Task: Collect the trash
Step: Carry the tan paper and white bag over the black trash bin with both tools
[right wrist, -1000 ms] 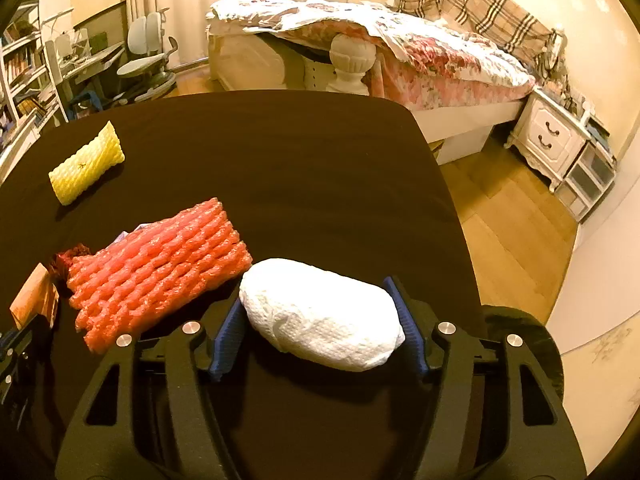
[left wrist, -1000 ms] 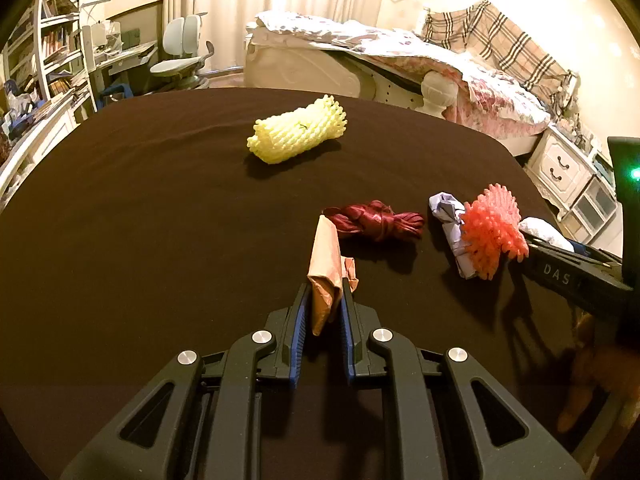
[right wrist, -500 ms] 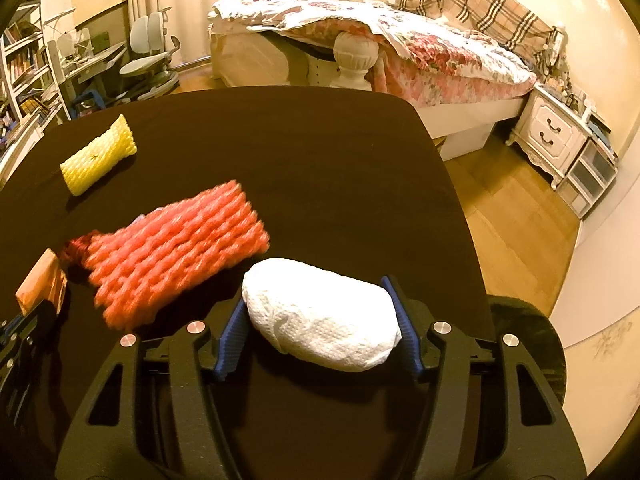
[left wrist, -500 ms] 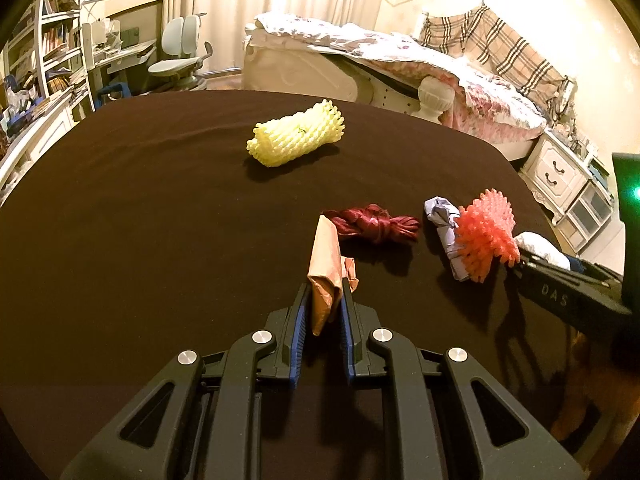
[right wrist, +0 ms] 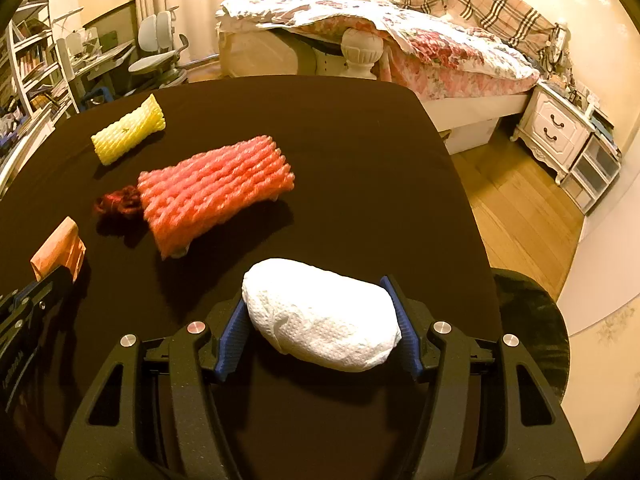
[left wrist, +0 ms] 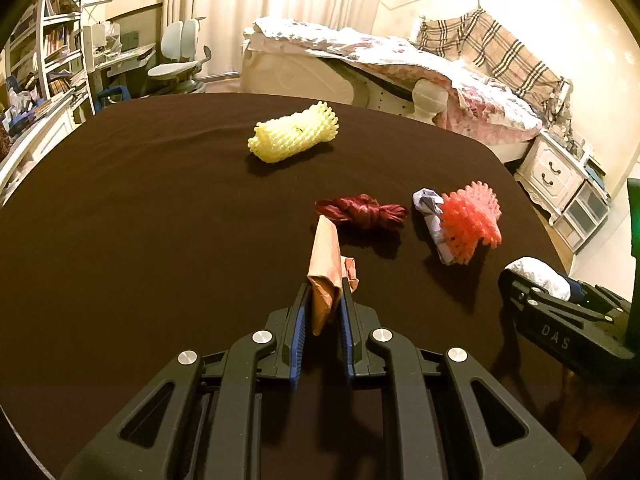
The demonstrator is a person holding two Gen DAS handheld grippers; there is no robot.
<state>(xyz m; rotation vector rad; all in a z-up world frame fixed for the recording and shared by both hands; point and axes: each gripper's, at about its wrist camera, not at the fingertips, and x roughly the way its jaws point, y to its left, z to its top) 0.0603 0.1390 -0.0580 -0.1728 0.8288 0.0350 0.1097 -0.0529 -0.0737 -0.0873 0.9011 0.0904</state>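
My left gripper is shut on a folded brown paper scrap, held above the dark table; it also shows in the right wrist view. My right gripper is shut on a white crumpled tissue wad, seen from the left wrist view. On the table lie a yellow foam net, a dark red crumpled wrapper, a red foam net and a pale crumpled paper beside it.
The table's right edge drops to a wooden floor. A dark round bin rim shows below that edge. A bed and nightstand stand beyond; a desk and chair at far left.
Both grippers have pulled back and up from the table, each keeping its load. The red foam net and the other trash now sit farther from the right gripper.
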